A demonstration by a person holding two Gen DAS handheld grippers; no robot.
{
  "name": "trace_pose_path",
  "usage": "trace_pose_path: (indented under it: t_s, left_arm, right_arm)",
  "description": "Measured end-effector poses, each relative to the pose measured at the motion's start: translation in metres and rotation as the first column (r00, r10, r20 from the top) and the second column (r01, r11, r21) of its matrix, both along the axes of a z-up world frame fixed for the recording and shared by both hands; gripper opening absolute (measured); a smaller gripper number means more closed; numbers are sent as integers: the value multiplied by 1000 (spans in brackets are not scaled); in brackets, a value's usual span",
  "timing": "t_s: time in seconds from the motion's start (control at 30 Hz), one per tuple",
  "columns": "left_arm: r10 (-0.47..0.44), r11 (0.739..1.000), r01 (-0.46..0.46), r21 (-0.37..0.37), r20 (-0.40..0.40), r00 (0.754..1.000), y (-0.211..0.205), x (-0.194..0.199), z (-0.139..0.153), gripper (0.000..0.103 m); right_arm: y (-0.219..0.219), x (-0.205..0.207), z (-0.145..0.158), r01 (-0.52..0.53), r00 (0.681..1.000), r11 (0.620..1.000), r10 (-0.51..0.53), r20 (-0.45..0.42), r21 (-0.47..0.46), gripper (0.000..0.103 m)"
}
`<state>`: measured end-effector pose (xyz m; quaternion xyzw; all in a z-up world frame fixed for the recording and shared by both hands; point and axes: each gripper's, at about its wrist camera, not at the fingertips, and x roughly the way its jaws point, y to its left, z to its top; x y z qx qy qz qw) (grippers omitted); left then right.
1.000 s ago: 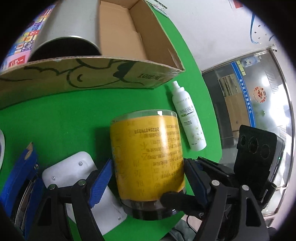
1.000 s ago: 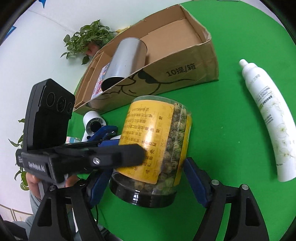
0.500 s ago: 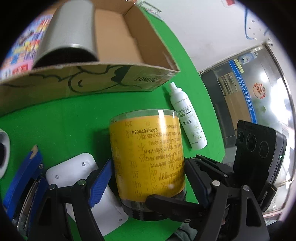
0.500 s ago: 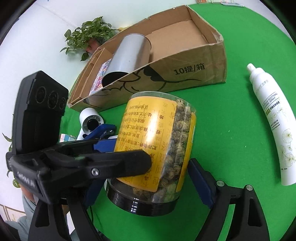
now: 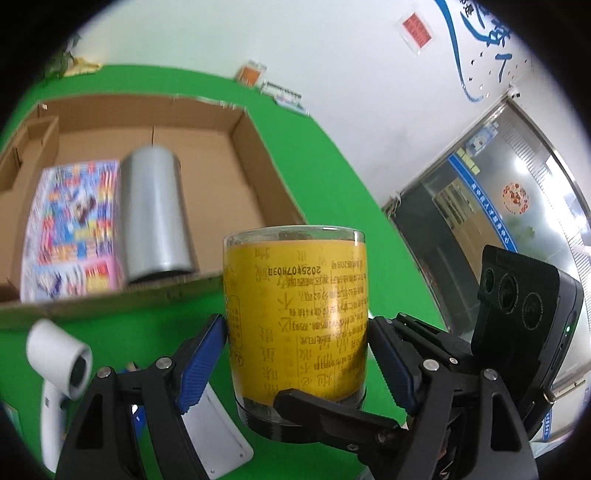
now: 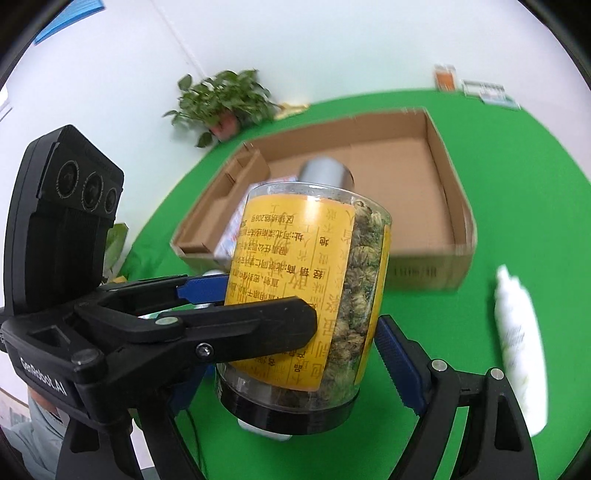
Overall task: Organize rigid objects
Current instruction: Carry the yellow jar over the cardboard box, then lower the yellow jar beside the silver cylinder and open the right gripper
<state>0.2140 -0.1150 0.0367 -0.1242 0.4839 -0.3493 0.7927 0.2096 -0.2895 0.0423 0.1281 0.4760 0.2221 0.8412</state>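
We hold the jar upside down between both grippers, its black lid at the bottom and its yellow label reading inverted; dried flower buds show through the clear side in the right wrist view. The left gripper clamps it, blue pads pressed on either side of the label. The right gripper is on it too: its right pad sits against the jar's lower right edge, its left pad is hidden behind the other tool, and its jaws have just been opening slightly with the jar between them. The jar hangs above the green table, near the box's near wall.

The open cardboard box lies beyond, with a silver can on its side within and a colourful booklet flat to its left. On the cloth left of the jar stands a white device with a round lens-like end. To the right lies a white bottle, blurred.

At the table's far edge sit a few small packs. A potted plant stands by the white wall at far left. To the right is a glass door with a blue strip and a red round sticker; a red notice hangs on the wall above.
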Motion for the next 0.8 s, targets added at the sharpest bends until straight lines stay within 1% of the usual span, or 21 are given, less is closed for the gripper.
trace_pose_path:
  t_s: [0.07,0.17,0.23,0.33,0.37,0.4,0.5,0.57,0.67,0.73,0.8]
  left_arm:
    - [9,1000,-9,5,20,1000,0,7,10,78]
    - [23,1000,-23,1,18,1000,1,24,17,78]
    - [36,999,-36,-6,0,999,1,38,19,78]
    - [45,999,-45,14,-23,999,-6,62,21,78]
    - [48,999,-48,20,-31,998,-6,69,20,78]
    - [80,996,-78,43,-33,996,-9,75,21,78]
    - [86,994,-84,66,-40,995,-18,94,20,78]
    - [84,994,-79,77,-61,995,-23,105,15,78]
    - [89,992,-78,98,-110,990,-28,116,2,78]
    - [109,989,-91,116,-152,982,-29,121,-11,78]
    - [118,986,-94,138,-171,978,-34,125,-19,78]
  right_arm:
    - [-1,10,11,-9,1000,1000,9,18,7,84]
    - [0,30,23,-40,999,999,40,25,-8,84]
    - [0,49,28,-65,998,998,65,15,-23,84]
    - [-2,81,31,-101,995,995,101,-19,-25,84]
    - [-4,93,29,-104,994,994,104,-37,-15,84]
    - [-7,103,28,-104,993,995,104,-56,-2,84]
    - [-15,133,21,-114,989,994,113,-91,3,84]
    - [-22,145,13,-114,988,993,114,-108,10,84]
    - [-25,161,-5,-124,982,992,124,-145,8,84]
    - [-26,167,-20,-141,975,990,141,-169,14,84]
    - [-26,172,-34,-154,970,988,153,-187,9,84]
